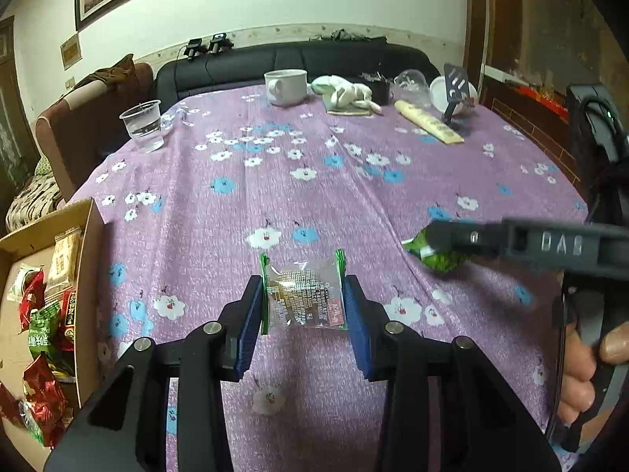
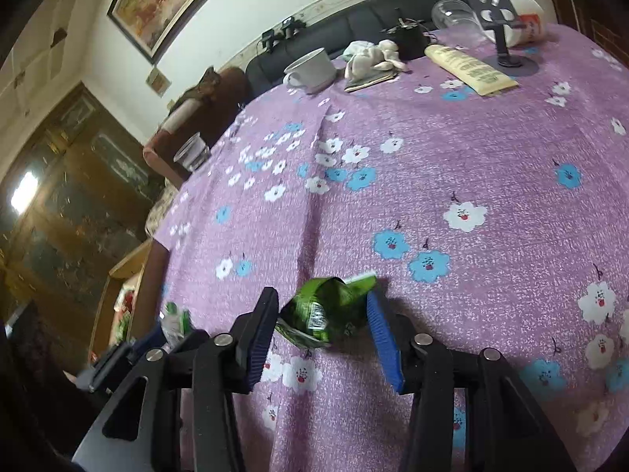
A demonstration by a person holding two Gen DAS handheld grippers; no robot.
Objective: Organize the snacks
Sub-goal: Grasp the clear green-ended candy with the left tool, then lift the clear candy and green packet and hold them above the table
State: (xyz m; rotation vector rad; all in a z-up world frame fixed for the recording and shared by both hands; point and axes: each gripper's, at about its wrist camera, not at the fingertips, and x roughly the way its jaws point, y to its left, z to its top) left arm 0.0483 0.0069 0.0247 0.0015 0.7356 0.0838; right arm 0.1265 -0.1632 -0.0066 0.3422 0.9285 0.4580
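A clear snack packet (image 1: 302,299) with green side seams and printed text sits between the blue pads of my left gripper (image 1: 302,281), which is shut on it just above the flowered purple cloth. To the right, my right gripper (image 2: 320,297) is shut on a crumpled green snack packet (image 2: 322,310), with both pads touching its sides. In the left wrist view that green packet (image 1: 436,261) shows under the right gripper's dark finger. A cardboard box (image 1: 88,275) at the table's left edge holds several red, green and beige snack packets.
A plastic cup of water (image 1: 143,126) stands at the far left. A white mug (image 1: 285,86), a bundled white cloth (image 1: 346,92), a tipped clear cup (image 1: 411,84), a cream tube (image 1: 428,122) and a black stand (image 1: 454,90) line the far edge. A person's hand (image 1: 582,373) grips the right tool.
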